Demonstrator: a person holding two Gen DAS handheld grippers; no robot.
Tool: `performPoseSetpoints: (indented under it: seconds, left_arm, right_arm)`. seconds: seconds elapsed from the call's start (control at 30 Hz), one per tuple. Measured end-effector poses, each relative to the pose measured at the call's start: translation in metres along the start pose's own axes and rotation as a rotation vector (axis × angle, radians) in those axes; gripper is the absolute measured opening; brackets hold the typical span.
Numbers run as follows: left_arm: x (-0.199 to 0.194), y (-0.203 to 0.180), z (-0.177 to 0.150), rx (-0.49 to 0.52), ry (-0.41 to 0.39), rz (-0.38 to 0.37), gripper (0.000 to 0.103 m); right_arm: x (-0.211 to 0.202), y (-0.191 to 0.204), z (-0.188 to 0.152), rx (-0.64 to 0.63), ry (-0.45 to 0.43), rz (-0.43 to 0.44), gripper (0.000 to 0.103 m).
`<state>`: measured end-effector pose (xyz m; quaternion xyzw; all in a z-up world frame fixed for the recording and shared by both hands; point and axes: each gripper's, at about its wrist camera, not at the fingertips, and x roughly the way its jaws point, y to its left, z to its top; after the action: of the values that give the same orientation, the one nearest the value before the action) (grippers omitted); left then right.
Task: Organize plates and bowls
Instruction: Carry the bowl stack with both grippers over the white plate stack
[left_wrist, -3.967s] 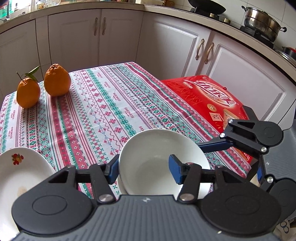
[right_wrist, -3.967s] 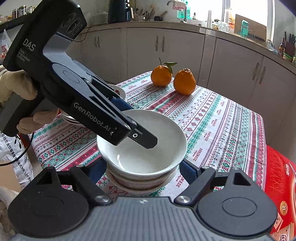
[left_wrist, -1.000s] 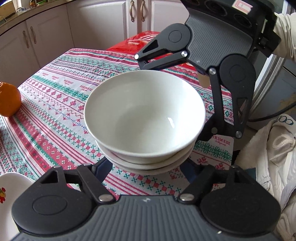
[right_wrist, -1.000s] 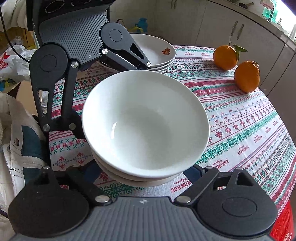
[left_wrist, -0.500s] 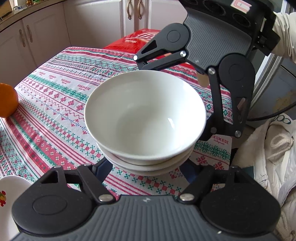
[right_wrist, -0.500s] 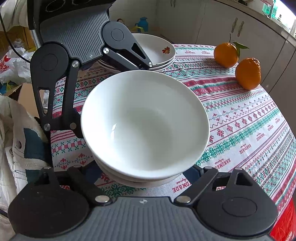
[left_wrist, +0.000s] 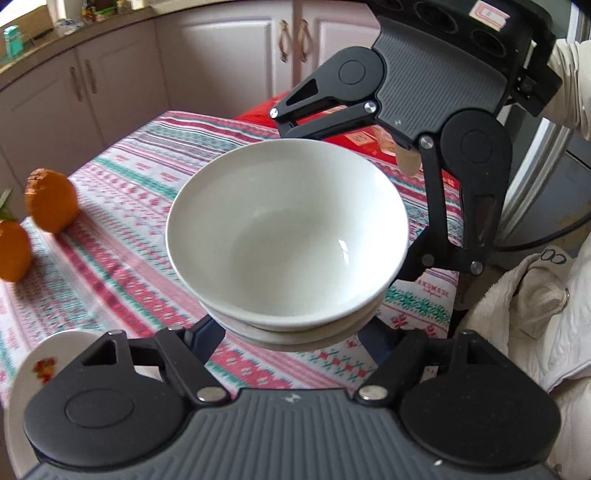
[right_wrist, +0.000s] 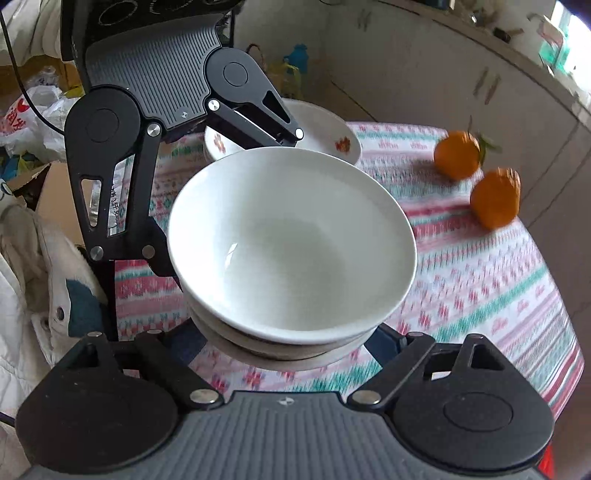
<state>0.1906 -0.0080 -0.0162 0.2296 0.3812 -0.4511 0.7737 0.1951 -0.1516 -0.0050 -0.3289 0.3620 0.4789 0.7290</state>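
Observation:
A stack of white bowls (left_wrist: 288, 251) is held in the air above the patterned tablecloth (left_wrist: 122, 258). My left gripper (left_wrist: 291, 332) clasps the stack from one side, its fingers spread wide around the lower bowls. My right gripper (right_wrist: 291, 339) clasps the same stack (right_wrist: 291, 240) from the opposite side. Each gripper shows in the other's view, beyond the bowls. A stack of flower-print plates (right_wrist: 325, 136) sits on the table behind the left gripper; its edge shows in the left wrist view (left_wrist: 44, 362).
Two oranges (right_wrist: 476, 177) lie on the tablecloth (right_wrist: 480, 280), also seen in the left wrist view (left_wrist: 48, 206). A red box (left_wrist: 354, 136) lies at the table's far end. White cabinets (left_wrist: 110, 92) surround the table. A white coat (left_wrist: 535, 314) and bags (right_wrist: 26, 114) are nearby.
Both grippers have lifted the bowl stack and carried it over the table toward the oranges and the flower-print plates. Four seconds ago the stack stood on the table.

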Motion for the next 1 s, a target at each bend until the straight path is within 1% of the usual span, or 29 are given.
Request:
performPoseSetpoints:
  seconds: [0.13, 0.27, 0.43, 0.53, 0.7, 0.9, 1.0]
  left_arm:
    - [-0.023, 0.015, -0.010, -0.024, -0.021, 0.060, 0.078]
    - [-0.042, 0.032, -0.023, -0.054, -0.025, 0.124, 0.078]
    - [-0.060, 0.056, -0.045, -0.097, -0.017, 0.193, 0.078]
    - [-0.065, 0.071, -0.059, -0.132, -0.011, 0.215, 0.078]
    - [-0.068, 0.088, -0.079, -0.172, -0.001, 0.235, 0.078]
    - [-0.065, 0.100, -0.093, -0.194, 0.014, 0.228, 0.078]
    - [-0.064, 0.102, -0.096, -0.200, 0.010, 0.224, 0.078]
  right_arm:
    - [0.004, -0.002, 0.028, -0.063, -0.025, -0.010, 0.093]
    - [0.014, -0.002, 0.060, -0.131, -0.046, -0.008, 0.093]
    - [0.039, -0.007, 0.098, -0.187, -0.061, 0.021, 0.093]
    - [0.057, -0.011, 0.116, -0.214, -0.060, 0.044, 0.093]
    - [0.082, -0.016, 0.132, -0.229, -0.053, 0.078, 0.093]
    - [0.105, -0.020, 0.142, -0.215, -0.032, 0.103, 0.093]
    - [0.108, -0.019, 0.143, -0.199, -0.028, 0.112, 0.093]
